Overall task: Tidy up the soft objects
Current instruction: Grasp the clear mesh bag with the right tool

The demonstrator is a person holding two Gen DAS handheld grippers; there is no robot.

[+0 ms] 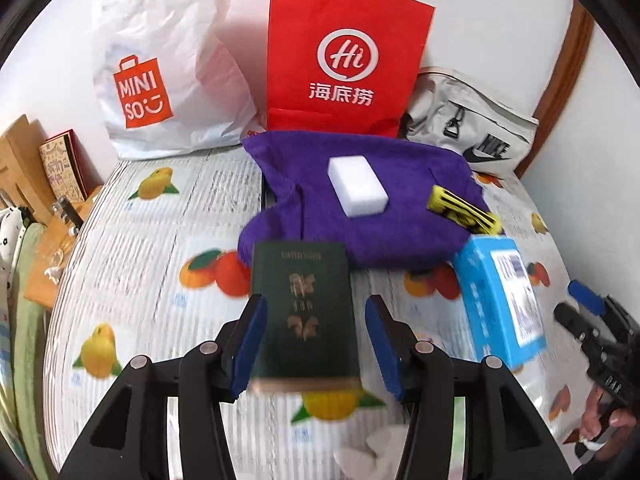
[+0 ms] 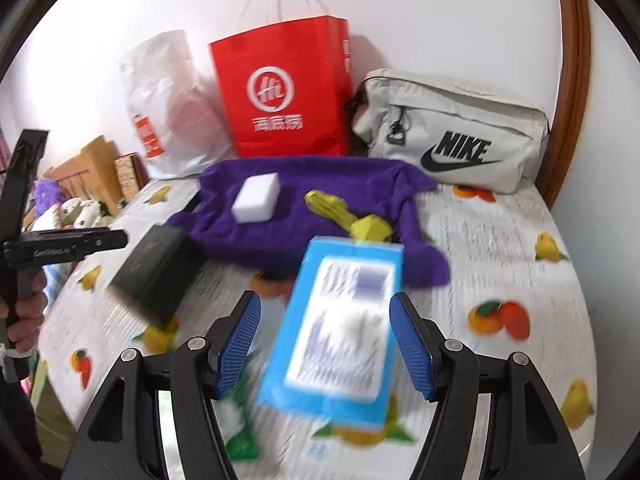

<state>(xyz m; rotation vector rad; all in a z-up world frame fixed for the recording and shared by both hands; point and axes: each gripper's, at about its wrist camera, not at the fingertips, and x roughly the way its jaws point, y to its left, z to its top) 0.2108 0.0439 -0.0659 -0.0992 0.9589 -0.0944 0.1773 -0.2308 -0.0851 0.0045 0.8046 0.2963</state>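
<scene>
A purple towel (image 1: 420, 172) lies bunched on the fruit-print tablecloth (image 1: 160, 248), with a white sponge block (image 1: 357, 190) and a yellow folded object (image 1: 460, 210) on top. In the left wrist view a dark green book (image 1: 306, 316) sits between the pads of my left gripper (image 1: 316, 320); the right pad stands clear of it, so the gripper is open. In the right wrist view a blurred light blue box (image 2: 340, 320) lies between the pads of my right gripper (image 2: 326, 308), with gaps on both sides. The towel (image 2: 320, 184) and sponge (image 2: 256, 196) lie just beyond.
Against the wall stand a white Miniso bag (image 1: 160, 60), a red paper bag (image 1: 344, 52) and a grey Nike pouch (image 1: 472, 128). Wooden items and small boxes (image 1: 52, 168) crowd the left edge. A hand holding the other gripper's handle (image 2: 24, 312) shows at far left.
</scene>
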